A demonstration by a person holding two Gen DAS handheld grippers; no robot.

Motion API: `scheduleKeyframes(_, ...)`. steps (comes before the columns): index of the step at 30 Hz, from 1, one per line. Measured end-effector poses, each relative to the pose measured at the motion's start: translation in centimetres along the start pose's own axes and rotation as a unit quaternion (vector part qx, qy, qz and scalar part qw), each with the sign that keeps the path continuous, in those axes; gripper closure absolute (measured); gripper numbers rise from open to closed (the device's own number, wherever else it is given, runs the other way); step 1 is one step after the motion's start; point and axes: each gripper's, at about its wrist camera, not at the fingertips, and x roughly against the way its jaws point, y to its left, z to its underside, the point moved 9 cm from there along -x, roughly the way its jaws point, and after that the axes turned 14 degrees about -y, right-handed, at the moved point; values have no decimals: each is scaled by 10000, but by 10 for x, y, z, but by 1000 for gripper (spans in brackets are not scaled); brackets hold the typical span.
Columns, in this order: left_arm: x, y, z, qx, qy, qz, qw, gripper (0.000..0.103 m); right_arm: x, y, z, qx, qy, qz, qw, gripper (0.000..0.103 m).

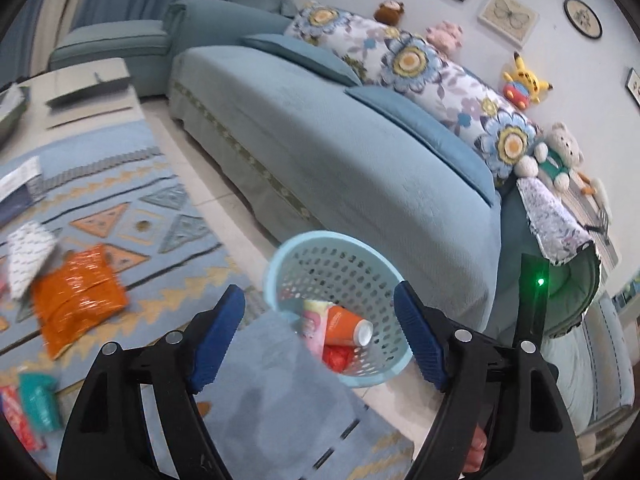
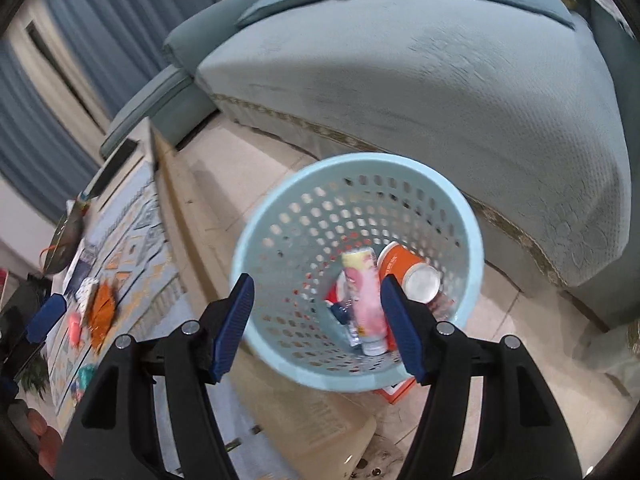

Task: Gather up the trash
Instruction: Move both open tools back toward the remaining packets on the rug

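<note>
Left hand-held gripper (image 1: 320,336) is hanging over the near edge of the rug (image 1: 132,184), jaws standing wide apart and holding nothing; right hand-held gripper (image 2: 316,320) is hovering directly above the light blue perforated basket (image 2: 472,240), jaws likewise apart and empty.

Basket is sitting on the tiled floor (image 2: 248,168), just beside the front edge of the blue sofa (image 2: 440,80) and near the rug's corner; seen from the left wrist the same basket (image 1: 292,256) is lying between the blue pads.

Trash already inside the basket: an orange paper cup (image 2: 396,262) lying on its side, white base facing up and out; a pink tube-like package (image 2: 364,292) resting against it; something red beneath them, too blurred to identify; left view is showing the orange cup (image 1: 344,324) and the pink package (image 1: 312,324) in the same arrangement.

Trash still out on the rug, toward its left edge: a crinkled orange foil bag (image 1: 76,296); a white patterned wrapper (image 1: 28,256) touching the bag's upper corner; a teal packet (image 1: 40,400) and a red packet (image 1: 16,416) side by side near the rug's near-left corner.

Sofa is carrying floral cushions (image 1: 408,60) and plush toys along its back edge, a yellow plush (image 1: 524,76) and a white bear (image 1: 556,156) among them; framed pictures (image 1: 508,16) are hanging on the wall behind.
</note>
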Motion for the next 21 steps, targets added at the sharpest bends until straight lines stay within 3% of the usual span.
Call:
scheduleKeyframes(7,76,42,-21,209,-544,-455,9973,28,33,68,-11,641,-387,-559,9956,41)
scheduleKeyframes(11,128,76,-27,504,-928,-853,9907,28,54,117,-13,997,-604,-1010,9880,41)
scheduleKeyframes(16,190,125,-23,694,-1257,-1580,9769,20,68,175,1,1451,-657,-1445,9766,41)
scheduleKeyframes(21,227,168,4,605,-1172,-2425,9611,12,68,221,30,1811,-493,-1720,9671,44)
